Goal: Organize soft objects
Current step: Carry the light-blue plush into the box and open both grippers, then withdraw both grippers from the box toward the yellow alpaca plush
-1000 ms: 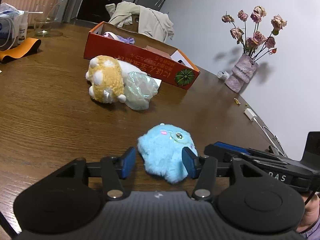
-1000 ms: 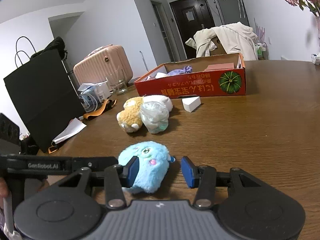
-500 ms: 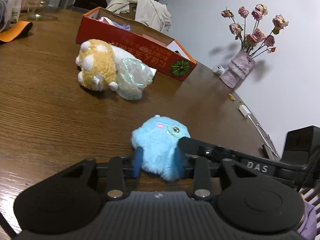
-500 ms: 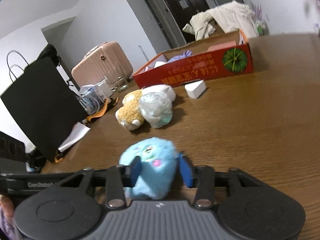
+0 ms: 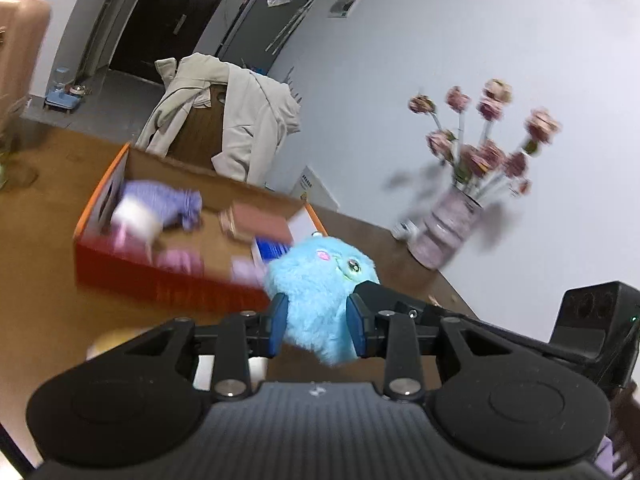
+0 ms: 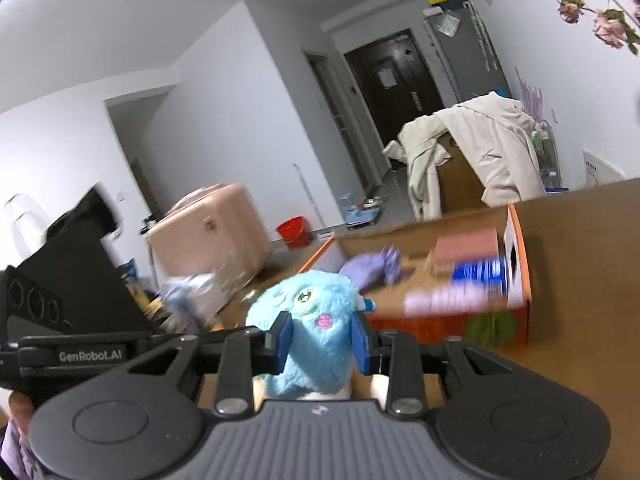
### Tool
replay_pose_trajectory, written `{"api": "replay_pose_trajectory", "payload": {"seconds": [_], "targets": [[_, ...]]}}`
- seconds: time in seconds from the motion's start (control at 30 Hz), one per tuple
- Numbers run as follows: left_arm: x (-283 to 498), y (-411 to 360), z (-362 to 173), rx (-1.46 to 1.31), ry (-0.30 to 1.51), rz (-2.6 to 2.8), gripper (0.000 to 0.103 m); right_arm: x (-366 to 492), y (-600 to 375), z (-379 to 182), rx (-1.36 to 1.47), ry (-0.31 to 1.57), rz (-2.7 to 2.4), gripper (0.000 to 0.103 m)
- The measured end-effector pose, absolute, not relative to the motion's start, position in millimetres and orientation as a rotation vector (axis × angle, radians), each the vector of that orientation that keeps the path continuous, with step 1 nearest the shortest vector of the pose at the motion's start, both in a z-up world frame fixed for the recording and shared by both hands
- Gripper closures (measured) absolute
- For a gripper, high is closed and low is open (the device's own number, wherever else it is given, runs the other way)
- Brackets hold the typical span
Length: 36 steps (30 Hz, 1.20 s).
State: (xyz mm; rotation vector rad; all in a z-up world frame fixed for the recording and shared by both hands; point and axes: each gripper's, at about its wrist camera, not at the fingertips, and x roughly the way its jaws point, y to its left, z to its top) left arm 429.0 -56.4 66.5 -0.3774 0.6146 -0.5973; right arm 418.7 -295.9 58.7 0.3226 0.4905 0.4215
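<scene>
Gripping the blue plush (image 5: 320,292) from both sides, left fingers (image 5: 280,322) and right fingers (image 6: 282,336) hold it above the worktop (image 6: 580,240), near the box's (image 5: 160,284) front edge.

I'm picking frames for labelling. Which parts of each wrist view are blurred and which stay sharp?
Left wrist view: the red box and flowers smear, while the blue plush stays crisp. Right wrist view: box contents and the pink suitcase streak; the plush looks sharp there too.
</scene>
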Motion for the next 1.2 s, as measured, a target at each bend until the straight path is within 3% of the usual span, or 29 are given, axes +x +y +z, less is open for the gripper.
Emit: {"api": "replay_pose_trajectory", "payload": {"seconds": [0.23,0.33,0.4,0.47,0.67,0.77,0.9,0.97,1.03,1.2], "targets": [[578.5,-56.5,30.7,-0.415,0.781,-0.467,0.071,563.9,-275.1,30.4,0.34,0.633,0.358,0.072],[608.2,-57.3,11.4,-0.395,0.834,-0.378,0.076,600.6,-260.5,4.4,0.319,0.701,0.332,0.074],[619.4,-56.7,2.8,-0.367,0.857,-0.351,0.075,615.5,-256.6,-11.0,0.323,0.755,0.333,0.081],[620.9,-58.6,-1.3,-0.325,0.876,-0.355,0.072,621.3,-250.1,-21.7,0.295,0.775,0.306,0.08],[594.7,-52.6,13.7,-0.273,0.806,-0.371,0.064,615.8,-251.8,-22.7,0.315,0.796,0.355,0.08],[575.5,-50.8,34.7,-0.247,0.767,-0.378,0.064,593.5,-258.1,-0.6,0.289,0.739,0.339,0.08],[531.2,-46.1,71.5,-0.191,0.687,-0.389,0.055,550.5,-271.6,38.0,0.223,0.66,0.343,0.077],[501.8,-42.7,87.7,-0.164,0.64,-0.403,0.048,520.1,-278.9,57.3,0.184,0.616,0.35,0.068],[472.2,-38.4,99.7,-0.14,0.598,-0.398,0.037,493.8,-284.7,72.6,0.156,0.585,0.352,0.067],[400.0,-34.4,116.4,-0.068,0.523,-0.375,0.035,417.4,-291.9,100.4,0.063,0.492,0.339,0.053]]}}
